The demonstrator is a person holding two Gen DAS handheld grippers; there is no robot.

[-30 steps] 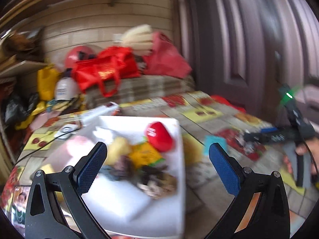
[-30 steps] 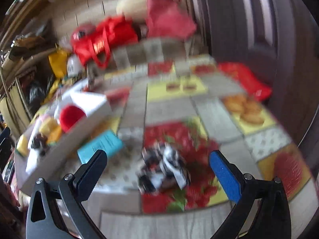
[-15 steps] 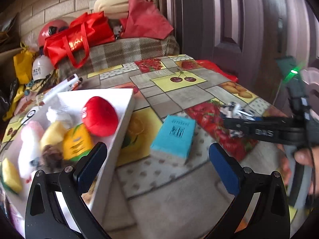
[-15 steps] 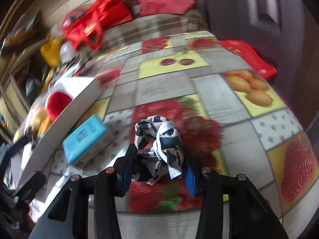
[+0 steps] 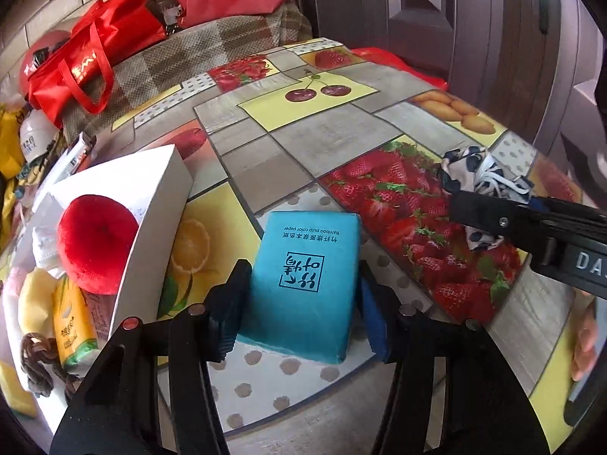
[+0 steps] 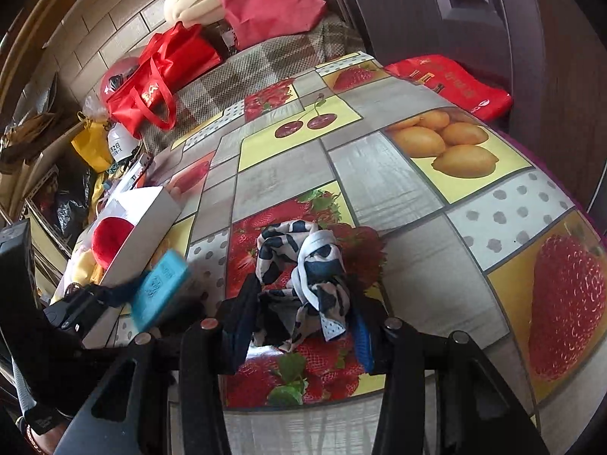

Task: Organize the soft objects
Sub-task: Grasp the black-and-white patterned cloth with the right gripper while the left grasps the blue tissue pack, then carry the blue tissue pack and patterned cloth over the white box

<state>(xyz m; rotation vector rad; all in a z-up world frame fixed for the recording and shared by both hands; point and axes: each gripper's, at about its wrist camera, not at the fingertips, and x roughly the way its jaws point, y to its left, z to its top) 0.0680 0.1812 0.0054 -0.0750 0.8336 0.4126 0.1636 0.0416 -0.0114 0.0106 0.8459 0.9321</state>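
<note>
A blue tissue pack lies on the fruit-print tablecloth just right of the white box. My left gripper has its jaws closing around the pack, and both pads touch its long sides. A crumpled black-and-white scarf sits on the strawberry patch, with my right gripper shut on its near end. In the left wrist view the scarf shows at the right, partly behind the right gripper's finger. The box holds a red plush ball and several other soft items.
The table is round, its near edge just below both grippers. A red packet lies at its far right rim. Beyond the table a plaid-covered surface carries red bags. A dark door stands at the right.
My left gripper swung right from over the box, came down onto the blue pack and closed from wide open. My right gripper shut on the scarf a half second ago and still holds it.
</note>
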